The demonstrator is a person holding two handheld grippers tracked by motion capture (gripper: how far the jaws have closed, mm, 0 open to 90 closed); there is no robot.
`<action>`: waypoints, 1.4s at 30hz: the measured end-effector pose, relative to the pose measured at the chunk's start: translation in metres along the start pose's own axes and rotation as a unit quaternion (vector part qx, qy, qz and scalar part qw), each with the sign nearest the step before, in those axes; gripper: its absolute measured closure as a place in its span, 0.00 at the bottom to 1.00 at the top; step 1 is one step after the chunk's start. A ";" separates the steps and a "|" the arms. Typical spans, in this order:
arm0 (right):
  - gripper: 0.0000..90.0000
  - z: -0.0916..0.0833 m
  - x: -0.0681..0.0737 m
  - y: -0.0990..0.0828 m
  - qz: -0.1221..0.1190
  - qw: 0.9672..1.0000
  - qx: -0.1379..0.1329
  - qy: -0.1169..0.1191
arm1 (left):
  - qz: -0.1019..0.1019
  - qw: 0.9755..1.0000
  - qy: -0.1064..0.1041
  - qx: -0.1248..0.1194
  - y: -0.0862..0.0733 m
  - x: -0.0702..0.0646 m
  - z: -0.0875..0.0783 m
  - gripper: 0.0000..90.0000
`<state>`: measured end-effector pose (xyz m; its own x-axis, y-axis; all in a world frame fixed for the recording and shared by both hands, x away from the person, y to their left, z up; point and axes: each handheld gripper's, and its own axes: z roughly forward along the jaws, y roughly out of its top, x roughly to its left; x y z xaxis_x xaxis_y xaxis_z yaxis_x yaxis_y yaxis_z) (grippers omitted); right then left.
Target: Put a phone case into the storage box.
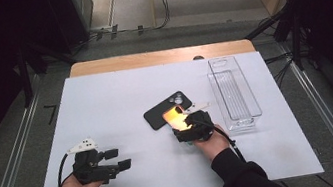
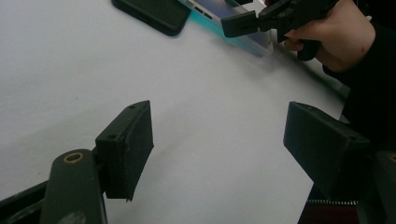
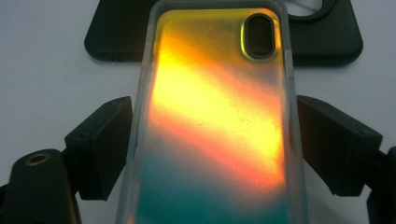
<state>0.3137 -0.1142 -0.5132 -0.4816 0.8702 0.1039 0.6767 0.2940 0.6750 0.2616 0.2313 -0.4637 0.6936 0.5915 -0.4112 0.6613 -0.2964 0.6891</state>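
Half the black case (image 3: 322,37) hides behind iridescent case (image 3: 219,121).

Both grippers, the left gripper (image 1: 114,160) and the right gripper (image 1: 186,130), are matte black with blocky square jaws. A black cable trails from each. The person wears black long sleeves (image 1: 241,175).

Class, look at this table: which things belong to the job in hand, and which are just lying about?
In the job: iridescent case, between the right gripper jaws; black case just behind it.

Lying about: clear tray at the right, left gripper, open over bare table.
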 end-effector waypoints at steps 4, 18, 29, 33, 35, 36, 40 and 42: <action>0.16 -0.004 0.000 0.003 -0.003 1.000 -0.006 0.005 | -0.008 1.000 -0.002 -0.003 0.000 0.000 -0.001 0.27; 0.16 -0.037 -0.003 0.022 0.011 0.998 -0.045 0.046 | -0.016 1.000 -0.011 -0.006 0.005 -0.006 0.003 0.27; 0.16 -0.047 -0.005 0.023 0.029 0.995 -0.055 0.077 | -0.046 0.999 -0.017 -0.005 0.026 -0.011 0.010 0.27; 0.16 -0.051 -0.003 0.023 0.033 0.994 -0.062 0.087 | -0.044 0.999 -0.011 -0.004 0.034 -0.013 0.011 0.27; 0.16 -0.052 -0.002 0.023 0.035 0.993 -0.064 0.091 | -0.042 0.999 -0.007 -0.002 0.036 -0.015 0.012 0.27; 0.16 -0.053 -0.002 0.023 0.043 0.992 -0.068 0.100 | -0.041 0.999 -0.005 0.002 0.040 -0.016 0.014 0.27; 0.16 -0.053 0.001 0.020 0.049 0.990 -0.071 0.110 | -0.043 0.999 -0.004 -0.002 0.047 -0.019 0.015 0.27; 0.16 -0.052 0.001 0.019 0.049 0.990 -0.068 0.111 | -0.047 0.999 -0.003 -0.003 0.051 -0.019 0.015 0.27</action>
<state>0.2973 -0.1277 -0.4621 -0.5379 0.7792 0.3218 0.6520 0.1425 0.7447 0.2866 0.1930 -0.4294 0.6310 0.6114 -0.4775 0.7213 -0.2359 0.6512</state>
